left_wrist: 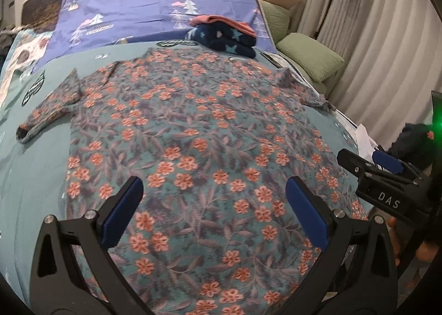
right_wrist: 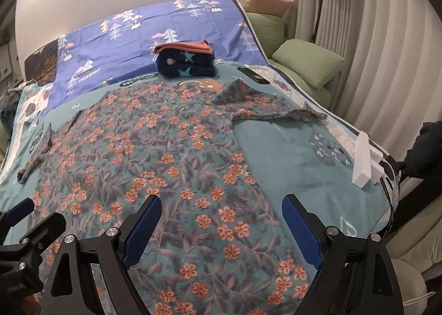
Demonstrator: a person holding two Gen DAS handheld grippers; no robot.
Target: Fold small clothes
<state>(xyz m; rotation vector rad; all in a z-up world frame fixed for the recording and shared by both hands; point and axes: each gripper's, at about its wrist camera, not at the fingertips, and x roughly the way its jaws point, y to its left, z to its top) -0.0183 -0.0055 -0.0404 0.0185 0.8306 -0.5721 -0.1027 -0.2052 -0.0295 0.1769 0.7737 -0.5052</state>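
Lying flat and unfolded across the near teal blanket (left_wrist: 33, 176): floral shirt (left_wrist: 193, 135). Hovering over its near hem, jaws apart, gripping nothing: left gripper (left_wrist: 214, 204), right gripper (right_wrist: 221, 221). Sitting already folded at the far side: small stack (right_wrist: 185, 62). Judging this garment's folding as not yet begun.

Both fisheye views look forward and down from the bed's (left_wrist: 33, 171) near edge toward its far edge, close above the floral shirt (left_wrist: 193, 127). The left wrist view sits toward the left, the right wrist view toward the right edge. Both share the shirt and the folded pile (right_wrist: 186, 65) beyond.
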